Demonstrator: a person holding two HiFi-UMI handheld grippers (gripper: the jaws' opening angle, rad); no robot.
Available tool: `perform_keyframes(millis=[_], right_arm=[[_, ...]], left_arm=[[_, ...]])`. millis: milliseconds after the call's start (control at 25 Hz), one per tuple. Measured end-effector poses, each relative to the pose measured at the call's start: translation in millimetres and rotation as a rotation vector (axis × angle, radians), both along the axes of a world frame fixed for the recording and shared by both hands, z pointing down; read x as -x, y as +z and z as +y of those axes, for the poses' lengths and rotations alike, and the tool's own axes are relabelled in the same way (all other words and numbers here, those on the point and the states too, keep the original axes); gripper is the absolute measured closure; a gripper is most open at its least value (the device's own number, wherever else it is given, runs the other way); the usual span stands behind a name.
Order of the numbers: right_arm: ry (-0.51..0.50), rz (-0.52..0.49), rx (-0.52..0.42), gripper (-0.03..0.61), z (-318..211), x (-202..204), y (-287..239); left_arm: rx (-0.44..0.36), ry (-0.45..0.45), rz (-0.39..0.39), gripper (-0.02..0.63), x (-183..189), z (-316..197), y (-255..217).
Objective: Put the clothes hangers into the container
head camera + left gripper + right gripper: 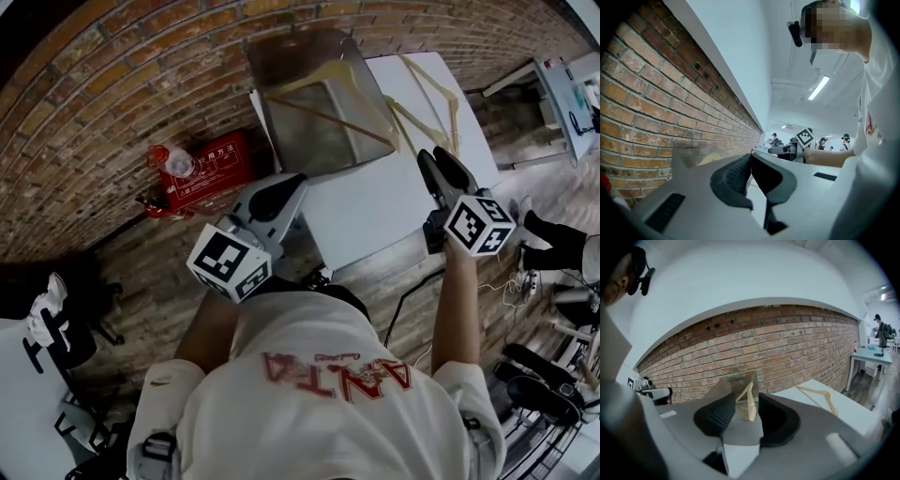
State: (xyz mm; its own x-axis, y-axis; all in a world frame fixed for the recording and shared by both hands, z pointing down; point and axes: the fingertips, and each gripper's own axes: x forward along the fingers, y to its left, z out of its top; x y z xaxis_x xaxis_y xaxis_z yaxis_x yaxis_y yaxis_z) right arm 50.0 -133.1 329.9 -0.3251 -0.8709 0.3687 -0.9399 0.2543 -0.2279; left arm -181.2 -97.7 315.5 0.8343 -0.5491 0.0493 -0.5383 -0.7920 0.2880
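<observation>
One pale wooden clothes hanger [328, 117] in clear plastic container [291, 52]; more hangers [427, 91] on white counter [366, 211]; right hand-held gripper [434, 155] wide, left hand-held gripper [295, 180] shut.

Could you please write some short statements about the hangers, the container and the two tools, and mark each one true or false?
1. A hanger lies in the container. True.
2. No hangers are left on the table. False: more hangers lie on it, to the right of the container.
3. The left tool is open. False: its jaws are shut, with nothing between them.
4. The right tool grips a hanger. False: its jaws stand apart and hold nothing.
5. The container stands at the table end by the brick wall. True.
</observation>
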Motion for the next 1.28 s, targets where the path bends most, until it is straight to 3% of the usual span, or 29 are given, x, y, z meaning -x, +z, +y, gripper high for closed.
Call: perform_keyframes(millis=[320, 600, 880, 1280], right_arm=[[0.117, -0.028, -0.204, 0.563, 35.6, -9.9, -42.3], [0.182, -0.048, -0.292, 0.575, 71.6, -23.4, -63.2], [0.224, 0.022, -0.382, 0.577, 107.4, -26.9, -85.1], [0.246, 0.036, -0.371, 0.575, 122.0, -29.6, -80.3]], left_arm=[[-0.064, 0.041, -0.014, 0.604, -19.5, -4.4, -23.7], [-0.113, 0.074, -0.027, 0.604, -38.7, -1.8, -44.2], [-0.171, 0.110, -0.045, 0.604, -59.1, 3.9, -70.8], [-0.204, 0.147, -0.047, 0.604, -71.1, 18.5, -75.1]])
